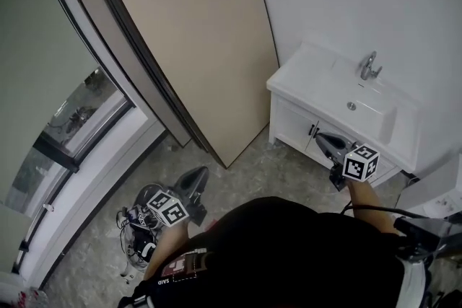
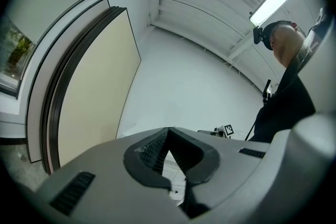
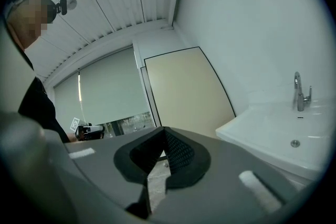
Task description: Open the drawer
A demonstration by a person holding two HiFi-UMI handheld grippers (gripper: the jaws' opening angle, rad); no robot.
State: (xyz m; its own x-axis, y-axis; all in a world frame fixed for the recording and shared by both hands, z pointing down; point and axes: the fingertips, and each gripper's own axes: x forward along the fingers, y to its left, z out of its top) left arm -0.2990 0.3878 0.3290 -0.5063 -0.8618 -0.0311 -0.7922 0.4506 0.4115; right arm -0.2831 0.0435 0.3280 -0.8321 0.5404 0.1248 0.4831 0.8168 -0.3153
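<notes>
Head view, looking steeply down on a grey speckled floor. At three o'clock, a white vanity cabinet with moulded basin and chrome tap. On its panelled front, the drawer to be opened, marked by a small dark handle. Just beside that handle, at its four o'clock, the right gripper, clenched on nothing, tips aimed at the cabinet front; contact not discernible. At seven o'clock, the left gripper, likewise clamped shut and empty, well apart from the cabinet. At twelve o'clock, a tall beige board leaning on the wall.

Likely to handle as a stiff, fairly light painted front on runners, sliding straight out once started. Glossy panel probably too flat and slick to pinch, so best taken by the dark handle: jaws let apart first, closed round it, then drawn squarely outward. Worth avoiding a sideways tug, apt to slip the pads off so slim a grip.
</notes>
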